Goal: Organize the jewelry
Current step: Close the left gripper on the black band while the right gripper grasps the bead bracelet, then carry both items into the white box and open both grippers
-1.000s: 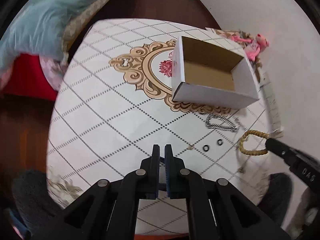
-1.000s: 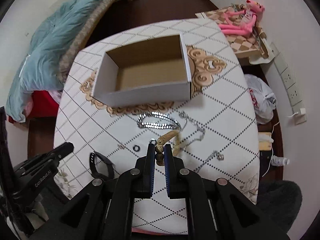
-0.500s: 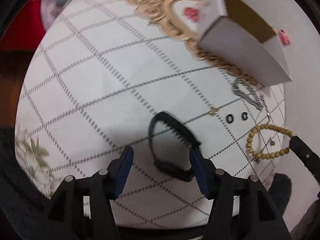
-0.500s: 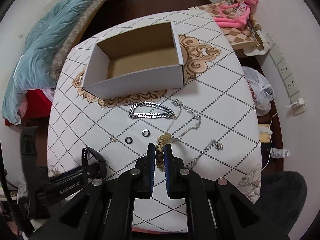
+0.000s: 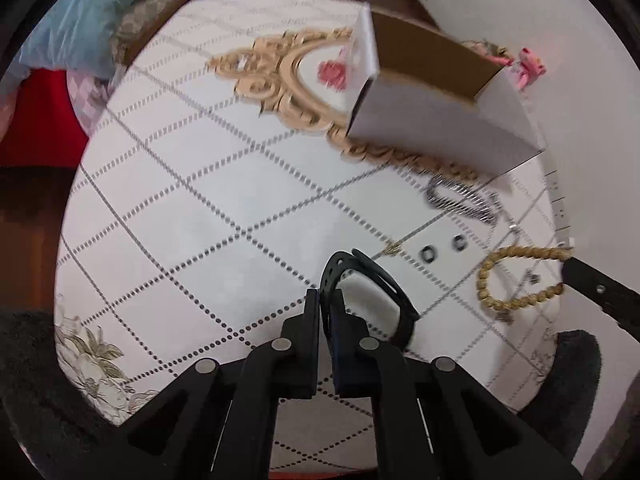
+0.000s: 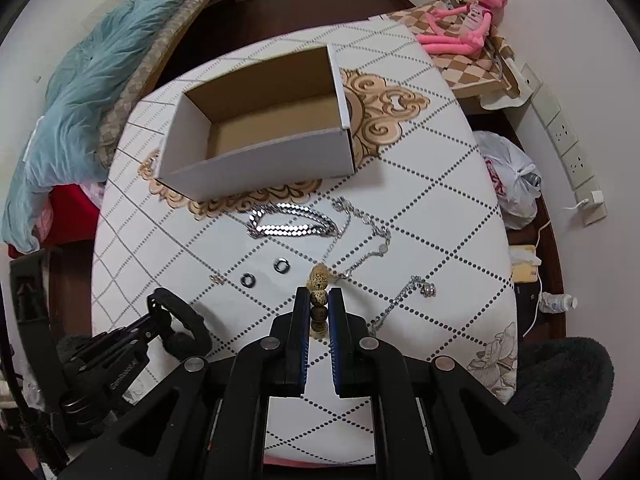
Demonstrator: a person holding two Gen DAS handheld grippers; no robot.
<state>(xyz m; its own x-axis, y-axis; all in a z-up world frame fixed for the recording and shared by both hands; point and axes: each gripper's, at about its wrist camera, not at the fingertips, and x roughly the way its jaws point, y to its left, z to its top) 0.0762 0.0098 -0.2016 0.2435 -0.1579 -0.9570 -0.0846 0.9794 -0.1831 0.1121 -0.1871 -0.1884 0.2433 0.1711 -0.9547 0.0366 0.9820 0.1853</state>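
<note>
The surface (image 6: pixel 440 208) is white with a dotted diamond grid and a gold scroll medallion. An open cardboard box (image 6: pixel 256 168) sits on the medallion, with a silver link chain (image 6: pixel 292 224) just in front of it and a thin silver necklace (image 6: pixel 360 236) beside that. Nearer lie two small rings (image 6: pixel 266 273), a tiny gold charm (image 6: pixel 216 278) and a pendant chain (image 6: pixel 416 292).

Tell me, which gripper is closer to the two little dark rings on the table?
Hard to call; neither touches the two rings. The right gripper, shut on the beaded bracelet, sits just beside them. The left gripper, shut on the black band, looks similarly near.
</note>
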